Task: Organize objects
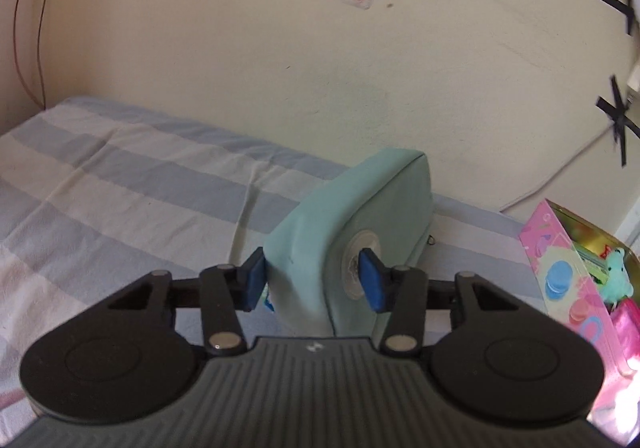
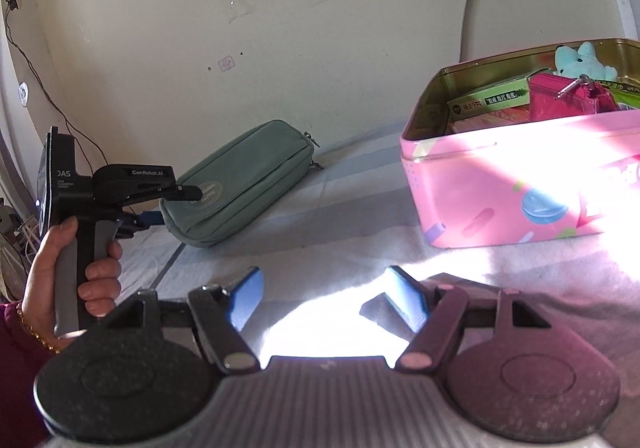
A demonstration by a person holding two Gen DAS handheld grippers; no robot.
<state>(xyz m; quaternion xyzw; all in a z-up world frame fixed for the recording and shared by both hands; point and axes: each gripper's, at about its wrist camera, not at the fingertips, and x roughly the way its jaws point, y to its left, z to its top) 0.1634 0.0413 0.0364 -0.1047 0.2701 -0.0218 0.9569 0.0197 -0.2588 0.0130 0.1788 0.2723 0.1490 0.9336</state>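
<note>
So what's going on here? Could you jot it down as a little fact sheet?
surface: striped bedsheet
left claw: closed on one end of the green pouch, far end still on the sheet
right claw: open, nothing between its fingers
pink tin: lid off, right of the pouch
in the tin: teal plush toy, magenta purse, green box

A home bedroom. Striped bed sheet [image 1: 120, 183] spread against a marked cream wall [image 1: 280, 47]. Far right, pink tin [image 2: 500, 183] holding a plush toy [image 2: 580, 59].
</note>
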